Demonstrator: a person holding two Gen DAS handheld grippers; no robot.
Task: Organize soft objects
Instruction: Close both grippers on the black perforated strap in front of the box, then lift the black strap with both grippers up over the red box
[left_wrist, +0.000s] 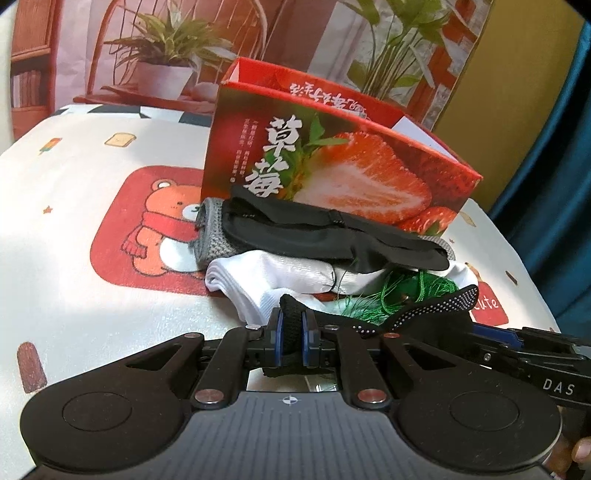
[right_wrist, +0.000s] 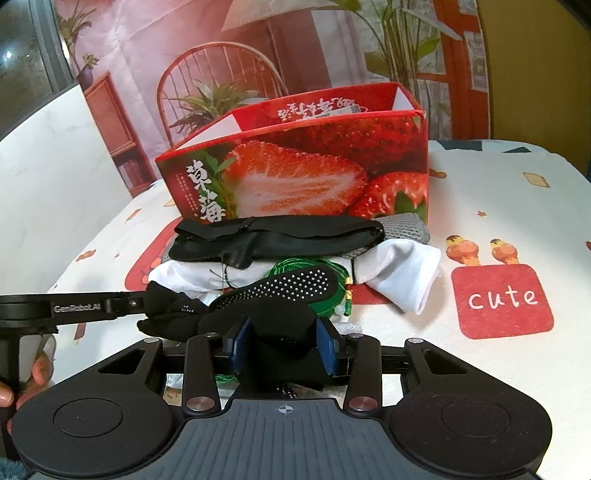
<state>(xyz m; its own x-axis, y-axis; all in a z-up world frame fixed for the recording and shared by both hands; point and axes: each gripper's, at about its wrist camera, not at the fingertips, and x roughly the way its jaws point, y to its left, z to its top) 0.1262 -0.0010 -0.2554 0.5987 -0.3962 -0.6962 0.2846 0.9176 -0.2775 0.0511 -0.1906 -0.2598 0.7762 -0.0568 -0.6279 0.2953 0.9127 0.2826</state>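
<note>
A black sock with white grip dots (left_wrist: 436, 306) (right_wrist: 295, 284) is stretched between both grippers, low over the pile. My left gripper (left_wrist: 291, 339) (right_wrist: 136, 302) is shut on one narrow end of it. My right gripper (right_wrist: 282, 347) (left_wrist: 491, 338) is shut on the bunched other end, its blue pads pressing the fabric from both sides. Beneath lie a white sock (left_wrist: 266, 280) (right_wrist: 402, 273), a green tasselled cord (left_wrist: 406, 291) (right_wrist: 291, 264), a black eye mask (left_wrist: 332, 236) (right_wrist: 277, 236) and a grey knit piece (left_wrist: 210, 236) (right_wrist: 402, 225).
An open red strawberry-print box (left_wrist: 332, 166) (right_wrist: 295, 173) stands right behind the pile. The tablecloth (left_wrist: 92, 184) (right_wrist: 498, 206) carries a bear patch and a "cute" patch. A printed backdrop hangs behind, and a hand (right_wrist: 37, 369) shows at the left.
</note>
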